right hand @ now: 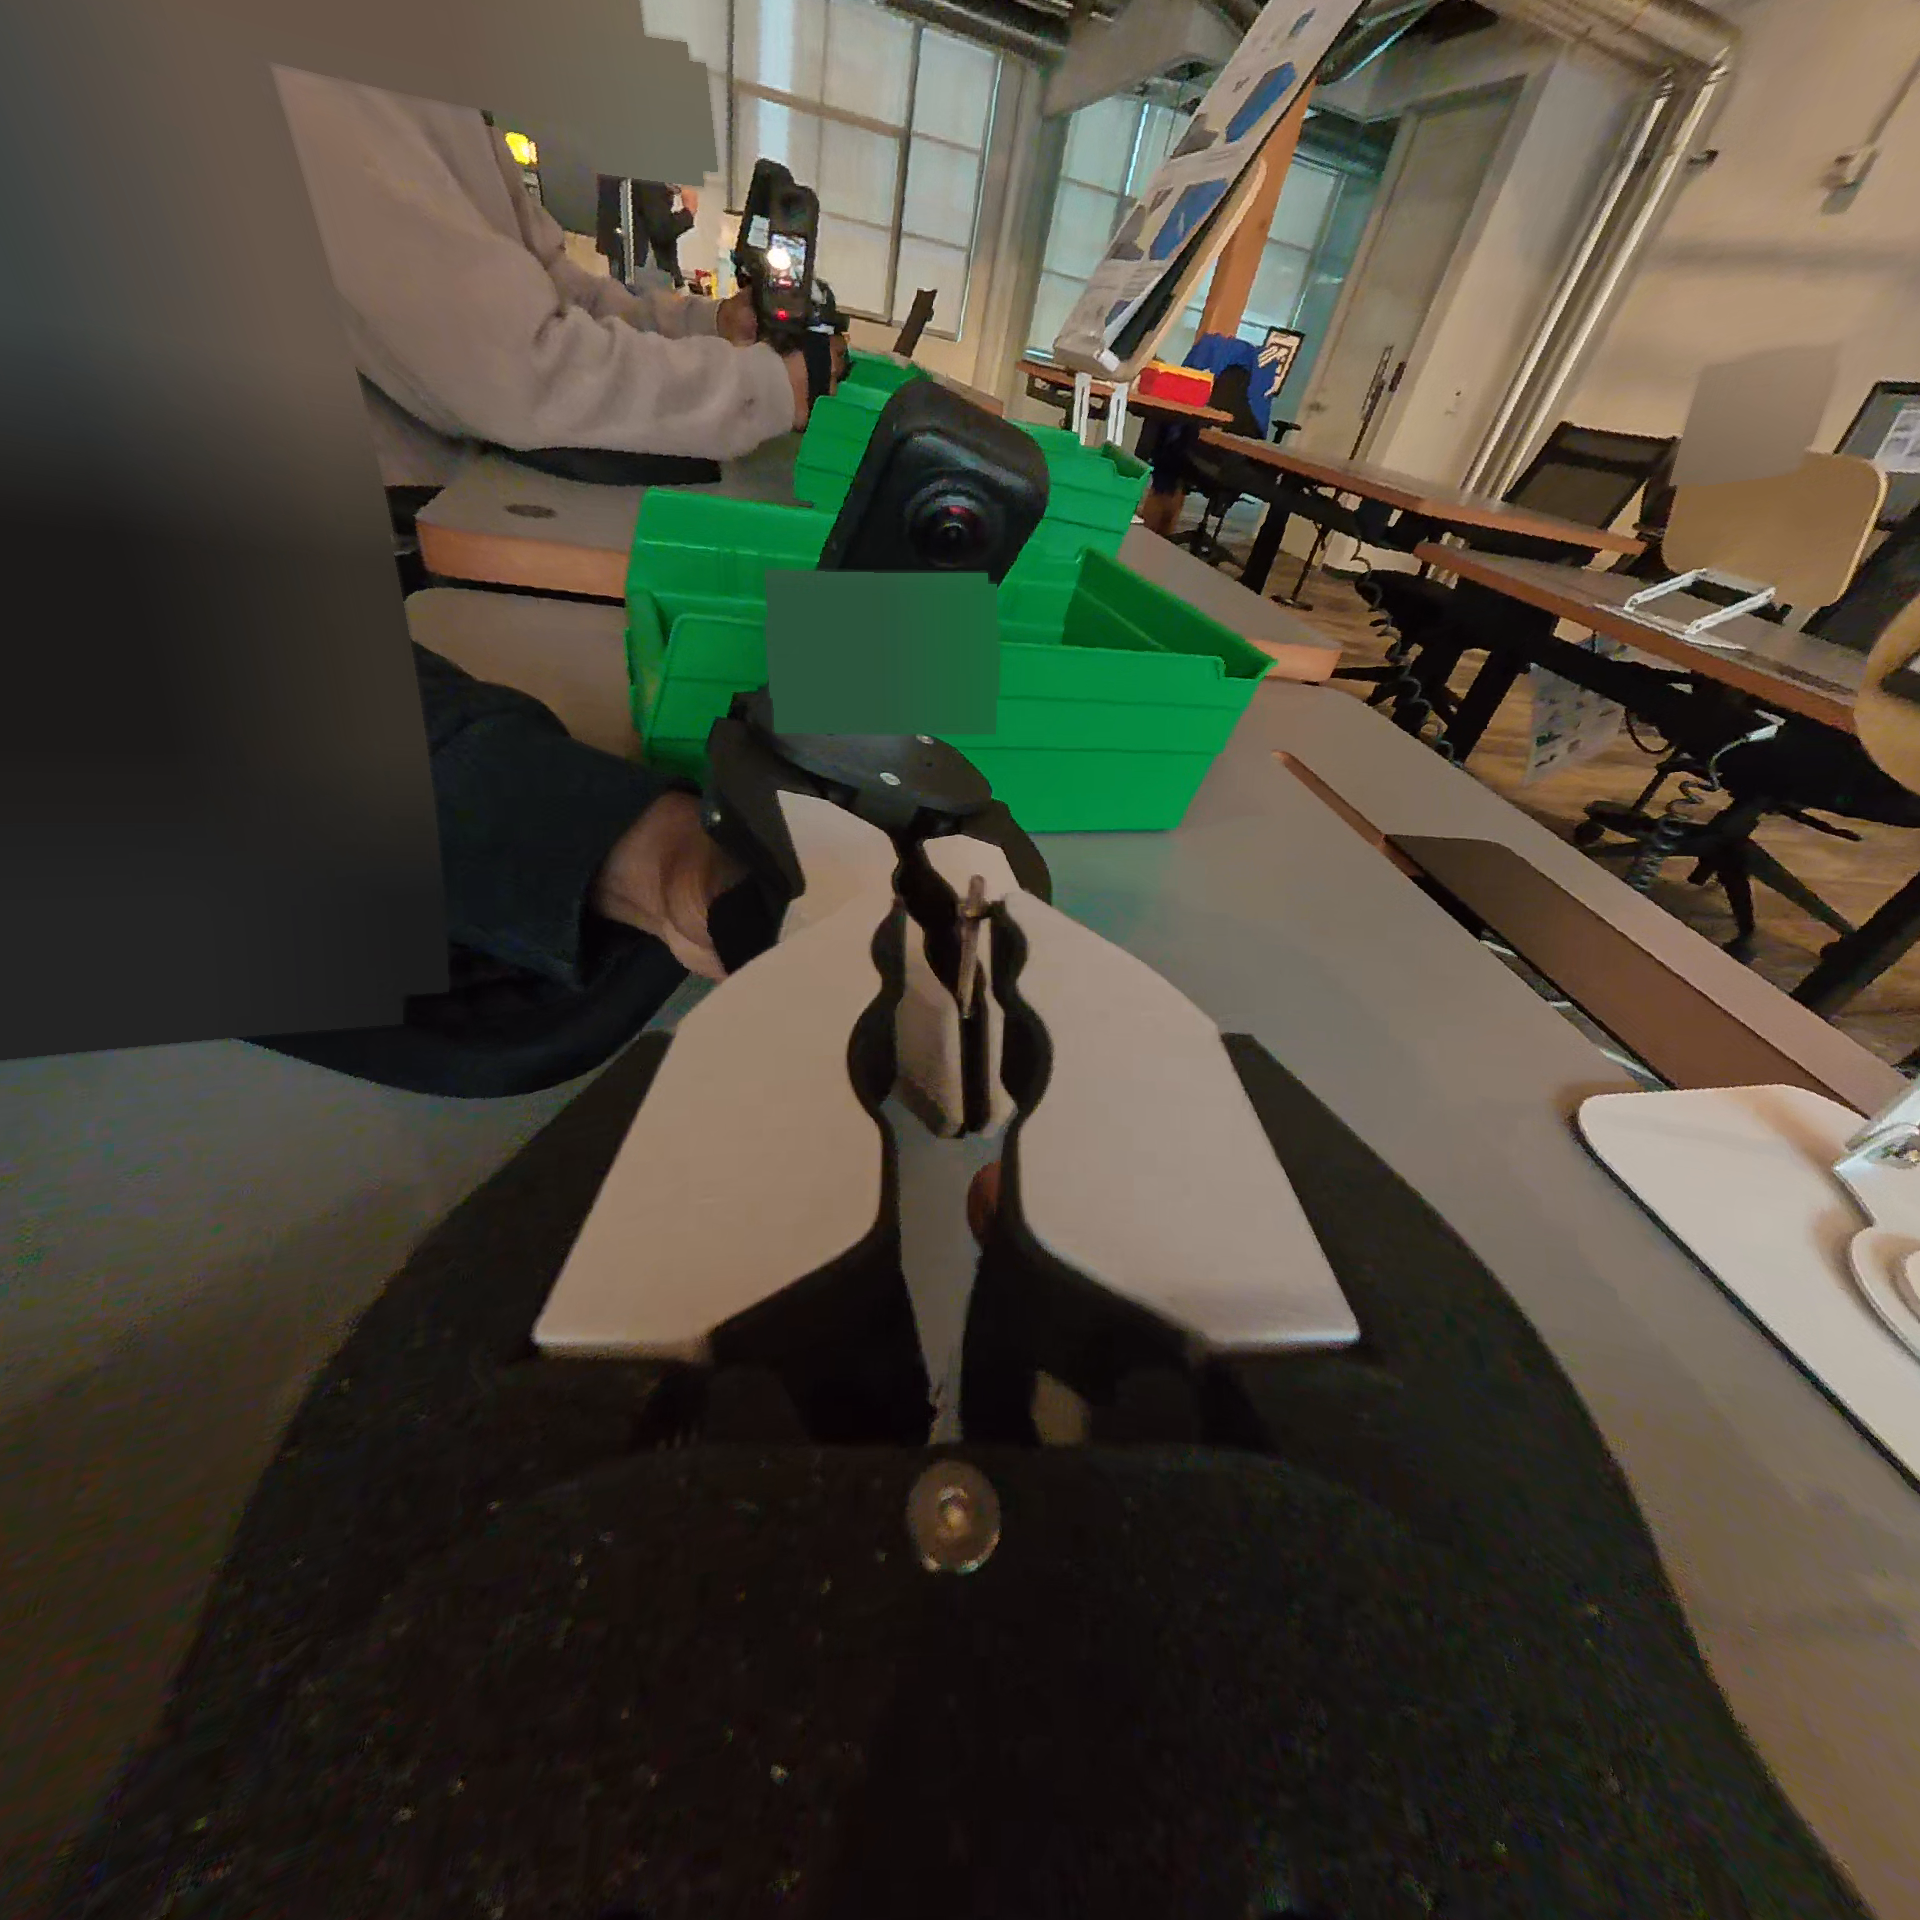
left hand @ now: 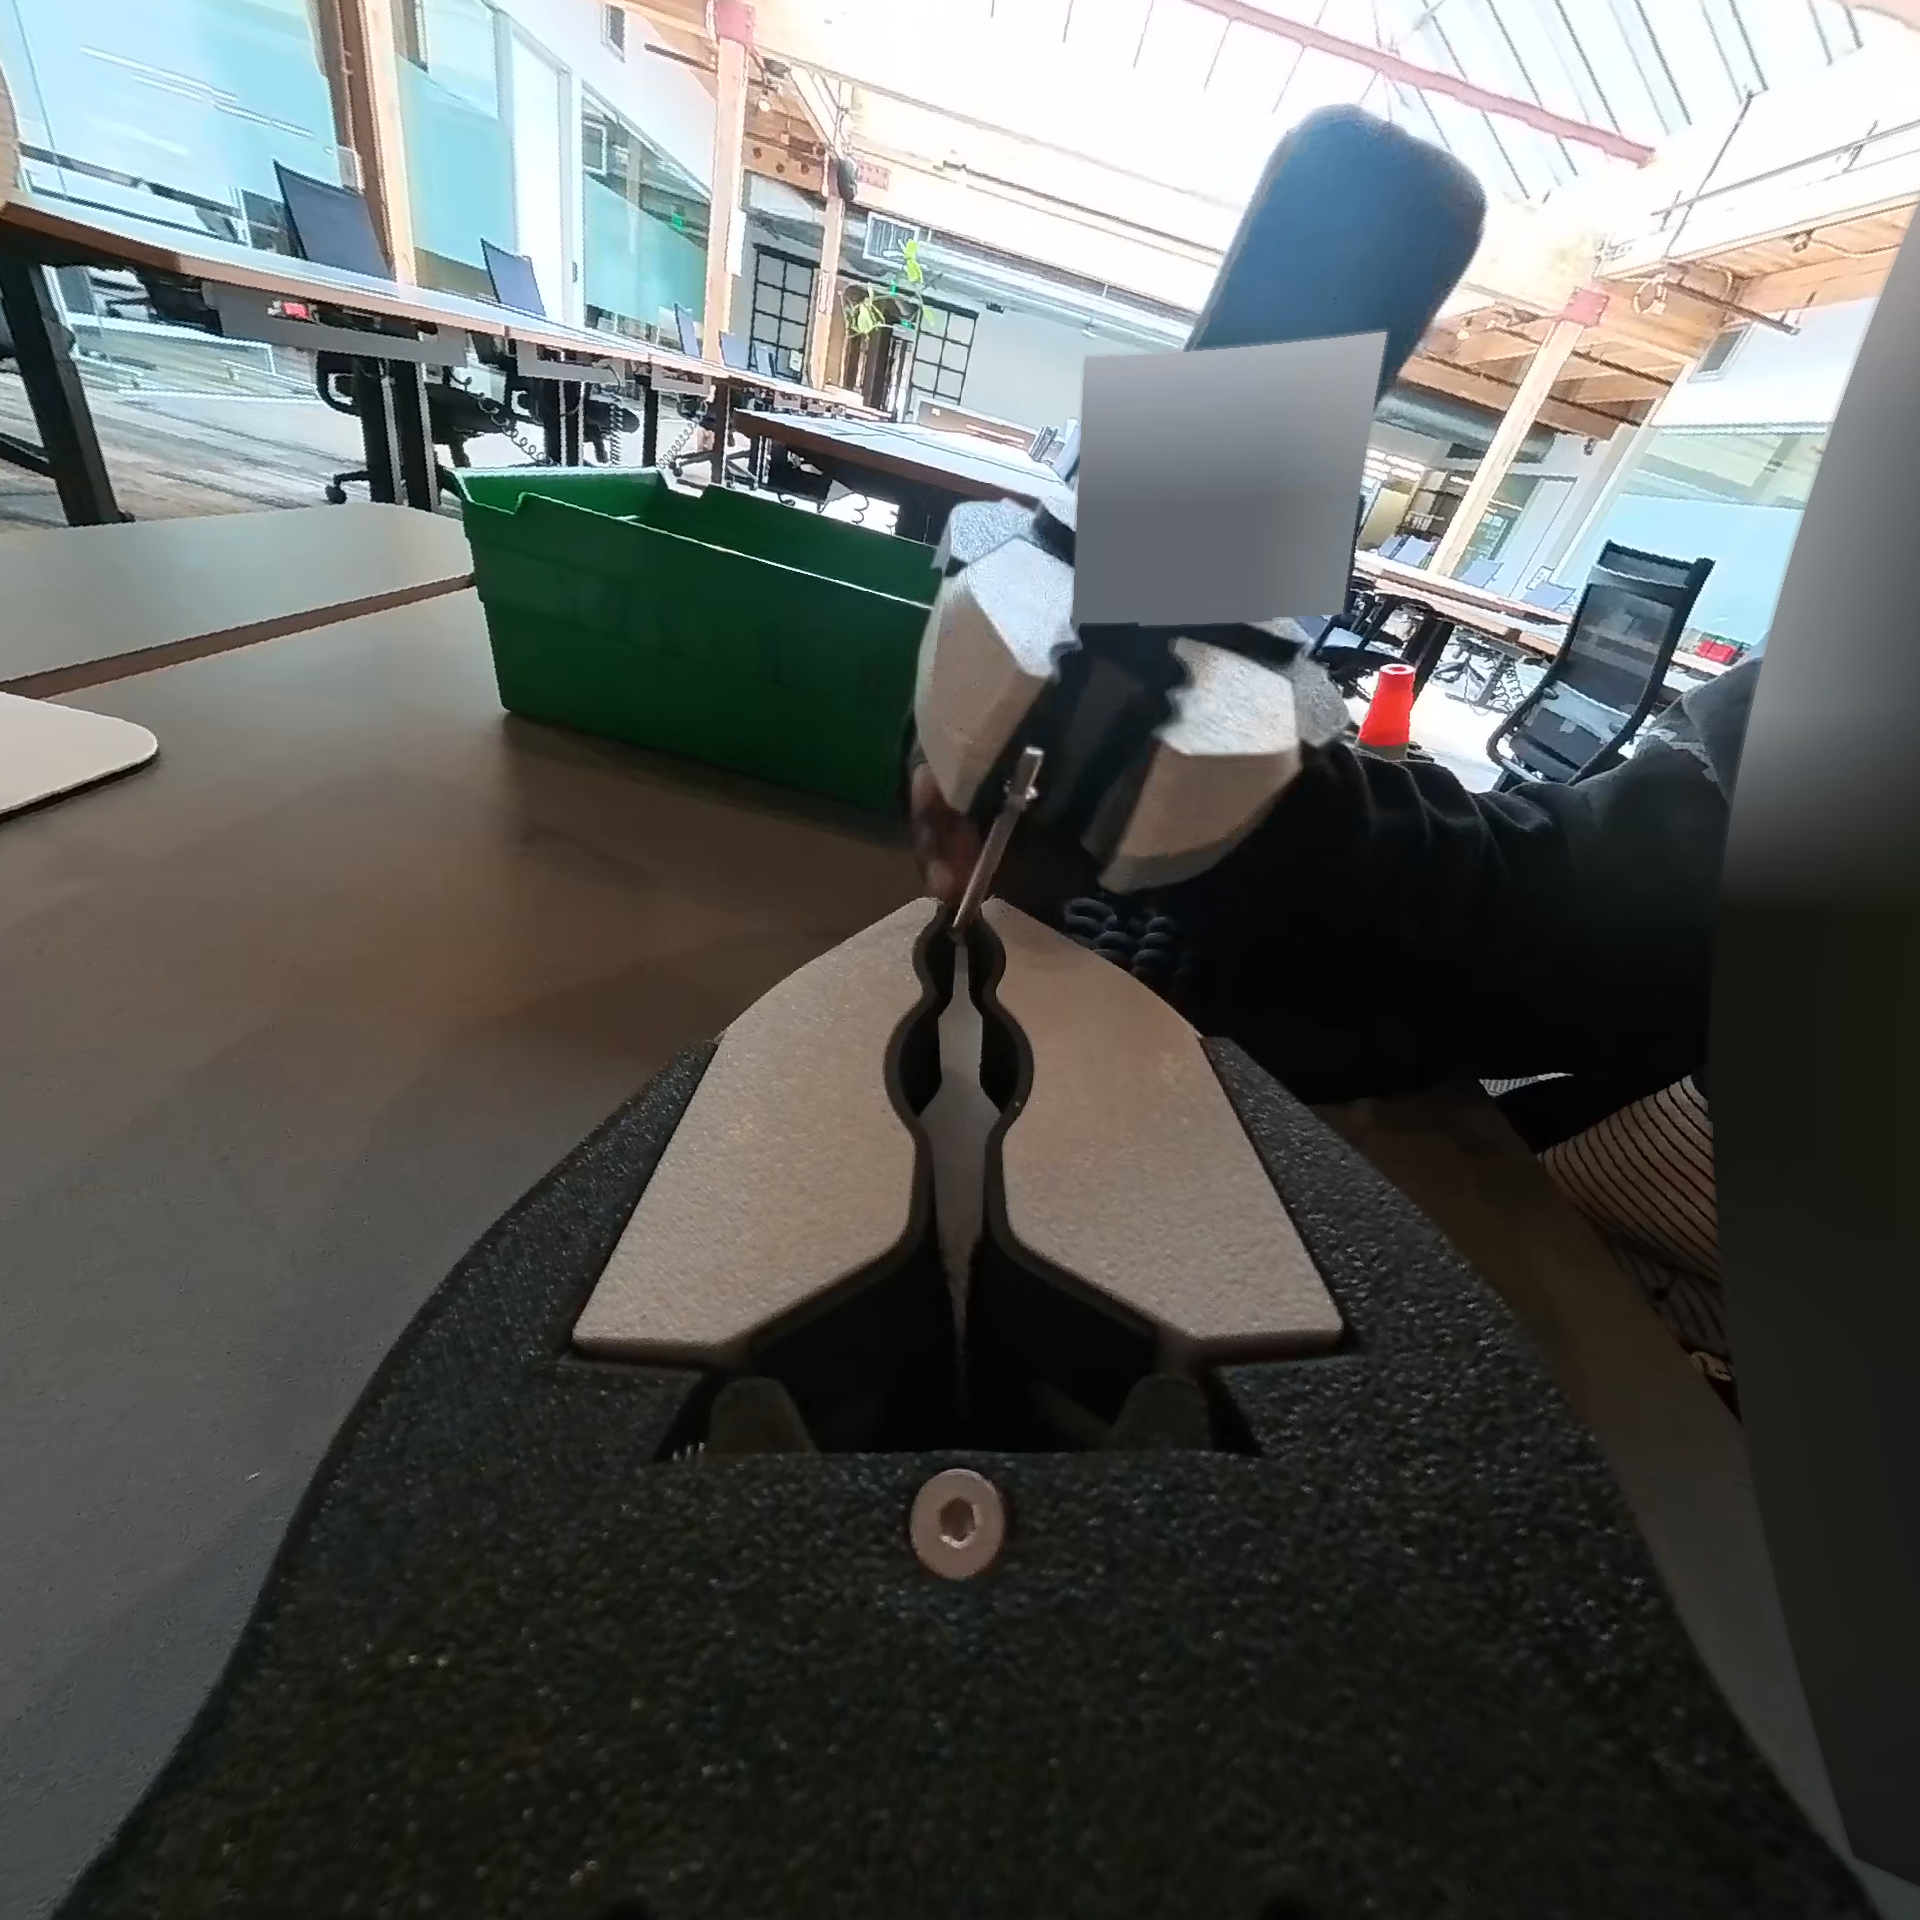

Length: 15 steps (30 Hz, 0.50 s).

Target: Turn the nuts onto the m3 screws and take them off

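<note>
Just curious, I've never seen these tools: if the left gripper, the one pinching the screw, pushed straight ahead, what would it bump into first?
Probably the right gripper, facing it just past the screw; its open fingers flank the nut. Depth is unclear.

The lower end of the screw (left hand: pixel 995 831) disappears between the closed tips of the left gripper (left hand: pixel 961 925), so its head is hidden. A nut (left hand: pixel 1027 792) near its upper end is too small to make out clearly. In the right wrist view the screw (right hand: pixel 972 940) is a thin blurred sliver between the right gripper's (right hand: pixel 951 914) fingers, and whether they press it cannot be told. The green bin (left hand: pixel 675 623) hides its contents behind its wall. A white pad (right hand: pixel 1725 1195) on the desk (right hand: pixel 1351 935) is cut by the right edge.
</note>
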Tool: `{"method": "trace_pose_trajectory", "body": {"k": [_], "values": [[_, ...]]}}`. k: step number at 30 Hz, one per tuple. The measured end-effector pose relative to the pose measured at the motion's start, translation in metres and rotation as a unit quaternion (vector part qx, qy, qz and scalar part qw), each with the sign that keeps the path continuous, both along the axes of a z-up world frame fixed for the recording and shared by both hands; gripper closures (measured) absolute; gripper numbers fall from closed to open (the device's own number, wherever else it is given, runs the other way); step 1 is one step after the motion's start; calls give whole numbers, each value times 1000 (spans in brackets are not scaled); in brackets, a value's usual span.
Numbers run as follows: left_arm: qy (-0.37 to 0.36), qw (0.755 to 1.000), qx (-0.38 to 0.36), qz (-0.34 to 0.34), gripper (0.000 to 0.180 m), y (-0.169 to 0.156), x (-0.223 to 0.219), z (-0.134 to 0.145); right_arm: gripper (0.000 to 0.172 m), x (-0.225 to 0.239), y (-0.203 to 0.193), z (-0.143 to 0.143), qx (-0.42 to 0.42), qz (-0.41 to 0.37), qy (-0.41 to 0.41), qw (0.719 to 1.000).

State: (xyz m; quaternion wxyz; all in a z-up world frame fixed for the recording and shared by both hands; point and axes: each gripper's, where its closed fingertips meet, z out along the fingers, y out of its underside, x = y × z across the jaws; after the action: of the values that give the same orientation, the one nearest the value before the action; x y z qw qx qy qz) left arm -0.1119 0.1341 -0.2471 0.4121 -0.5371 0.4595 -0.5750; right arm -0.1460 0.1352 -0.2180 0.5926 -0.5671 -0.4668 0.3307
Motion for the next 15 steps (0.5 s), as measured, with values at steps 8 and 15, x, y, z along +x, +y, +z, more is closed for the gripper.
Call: {"method": "trace_pose_trajectory", "body": {"k": [8,15], "values": [[-1,1000,-1,0,179,0,0,0,159,8,3,7,-6,-6,19,1000],[0,1000,-2,0,179,0,0,0,148,-1,1,1,4,1,7,1000]]}}
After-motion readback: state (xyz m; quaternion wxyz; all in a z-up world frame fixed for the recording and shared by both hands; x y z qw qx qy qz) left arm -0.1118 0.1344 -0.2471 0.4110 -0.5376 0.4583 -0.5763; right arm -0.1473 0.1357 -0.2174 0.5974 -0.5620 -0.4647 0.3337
